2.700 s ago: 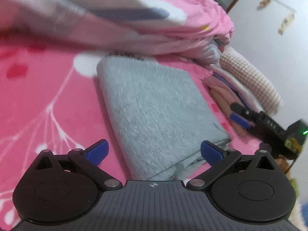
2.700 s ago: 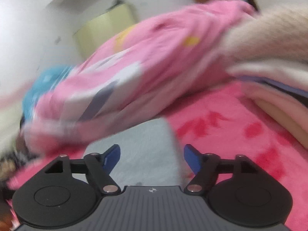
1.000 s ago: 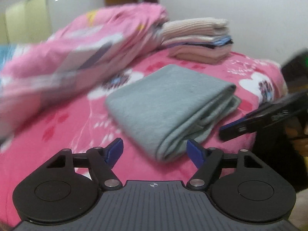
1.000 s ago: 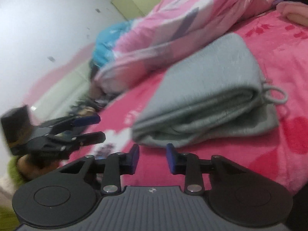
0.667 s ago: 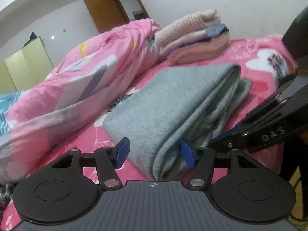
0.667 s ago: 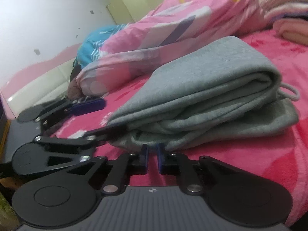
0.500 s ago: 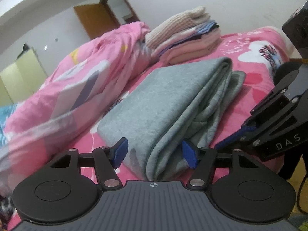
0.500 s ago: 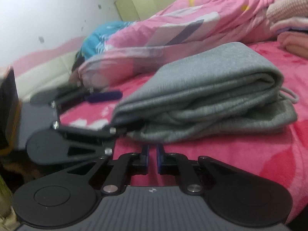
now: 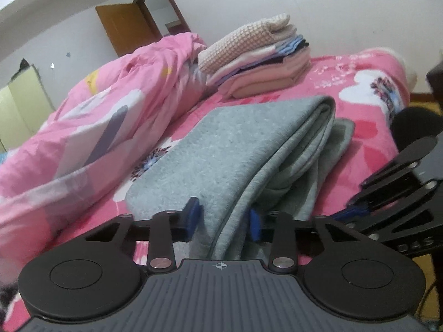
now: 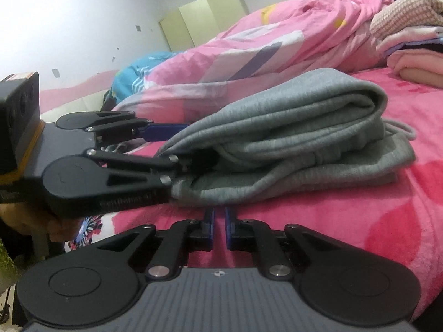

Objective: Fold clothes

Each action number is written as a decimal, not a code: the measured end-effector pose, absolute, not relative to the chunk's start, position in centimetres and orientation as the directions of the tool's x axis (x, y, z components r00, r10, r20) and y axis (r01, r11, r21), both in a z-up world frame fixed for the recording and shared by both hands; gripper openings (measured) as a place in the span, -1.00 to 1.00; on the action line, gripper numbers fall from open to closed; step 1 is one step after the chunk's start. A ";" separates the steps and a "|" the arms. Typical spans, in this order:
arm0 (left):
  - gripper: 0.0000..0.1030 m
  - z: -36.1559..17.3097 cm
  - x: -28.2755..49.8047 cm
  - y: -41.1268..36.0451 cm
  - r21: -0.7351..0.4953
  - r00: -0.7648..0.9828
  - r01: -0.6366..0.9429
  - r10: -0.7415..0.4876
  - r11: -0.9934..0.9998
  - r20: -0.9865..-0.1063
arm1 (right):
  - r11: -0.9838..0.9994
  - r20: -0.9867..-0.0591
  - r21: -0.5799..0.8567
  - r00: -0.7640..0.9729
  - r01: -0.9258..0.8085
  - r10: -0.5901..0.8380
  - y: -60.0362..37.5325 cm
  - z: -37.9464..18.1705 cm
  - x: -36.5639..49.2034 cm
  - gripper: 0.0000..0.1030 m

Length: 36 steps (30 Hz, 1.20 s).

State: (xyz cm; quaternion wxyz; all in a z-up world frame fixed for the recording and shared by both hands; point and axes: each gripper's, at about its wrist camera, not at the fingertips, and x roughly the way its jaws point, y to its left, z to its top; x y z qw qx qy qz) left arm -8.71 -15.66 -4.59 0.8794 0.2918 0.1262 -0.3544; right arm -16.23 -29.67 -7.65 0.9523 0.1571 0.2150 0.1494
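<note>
A folded grey garment lies on the pink bed cover, its drawstring loop sticking out at the far end. My left gripper is at its near corner, and the jaws are closing with the upper layers between the blue pads, which touch the cloth. From the right wrist view, the left gripper has one finger above the fold and one inside it. My right gripper is shut with nothing between its pads, low on the cover just in front of the garment's long edge.
A stack of folded clothes sits at the far side of the bed, topped by a waffle-knit piece. A bunched pink quilt runs along the left. A wooden door and wardrobe stand behind.
The left jaws have narrowed from wide apart onto the garment's near corner. The right jaws went from partly apart to shut. Both grippers sank toward the bed.
</note>
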 end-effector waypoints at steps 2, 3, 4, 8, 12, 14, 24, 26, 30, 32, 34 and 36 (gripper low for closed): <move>-0.50 -4.2 -8.7 -15.5 0.406 0.708 0.706 -0.561 0.580 -0.428 | 0.908 -0.344 0.352 0.870 -0.228 0.352 -29.6 -7.6 -15.8 -0.82; -0.53 -4.1 -8.6 -15.4 0.394 0.702 0.712 -0.567 0.581 -0.432 | 0.911 -0.336 0.342 0.876 -0.229 0.346 -29.6 -7.6 -15.6 -0.82; -0.54 -4.0 -8.5 -15.3 0.384 0.696 0.717 -0.572 0.581 -0.434 | 0.910 -0.318 0.343 0.883 -0.233 0.346 -29.6 -7.5 -15.7 -0.82; -0.58 -3.8 -8.4 -14.9 0.369 0.684 0.729 -0.584 0.577 -0.437 | 0.902 -0.249 0.356 0.906 -0.243 0.342 -30.0 -7.2 -15.9 -0.82; -0.59 -3.4 -8.1 -14.7 0.348 0.676 0.735 -0.592 0.582 -0.439 | 0.892 -0.189 0.360 0.915 -0.272 0.355 -30.4 -6.7 -16.1 -0.82; -0.60 -3.2 -7.9 -14.5 0.320 0.666 0.743 -0.603 0.588 -0.439 | 0.892 -0.187 0.355 0.914 -0.280 0.361 -30.4 -6.8 -16.1 -0.82; -0.67 -3.2 -8.0 -13.8 0.284 0.651 0.754 -0.620 0.592 -0.437 | 0.909 -0.209 0.351 0.927 -0.225 0.311 -29.6 -7.1 -12.9 -0.83; -0.61 -3.3 -8.1 -13.7 0.288 0.651 0.754 -0.613 0.591 -0.447 | 0.911 -0.234 0.362 0.927 -0.198 0.294 -29.4 -7.6 -12.3 -0.84; -0.47 -3.5 -8.7 -13.3 0.315 0.666 0.742 -0.594 0.592 -0.450 | 0.917 -0.252 0.358 0.927 -0.177 0.277 -29.3 -7.7 -12.3 -0.85; -0.47 -3.6 -8.9 -12.9 0.326 0.677 0.732 -0.583 0.599 -0.449 | 0.919 -0.262 0.353 0.925 -0.173 0.275 -29.2 -7.6 -12.3 -0.85; -0.46 -3.6 -8.8 -12.6 0.327 0.693 0.716 -0.566 0.617 -0.447 | 0.919 -0.268 0.353 0.922 -0.176 0.280 -29.2 -7.4 -12.6 -0.83; -0.46 -3.5 -8.5 -12.3 0.311 0.700 0.706 -0.559 0.636 -0.444 | 0.919 -0.264 0.346 0.920 -0.189 0.289 -29.3 -7.2 -13.1 -0.80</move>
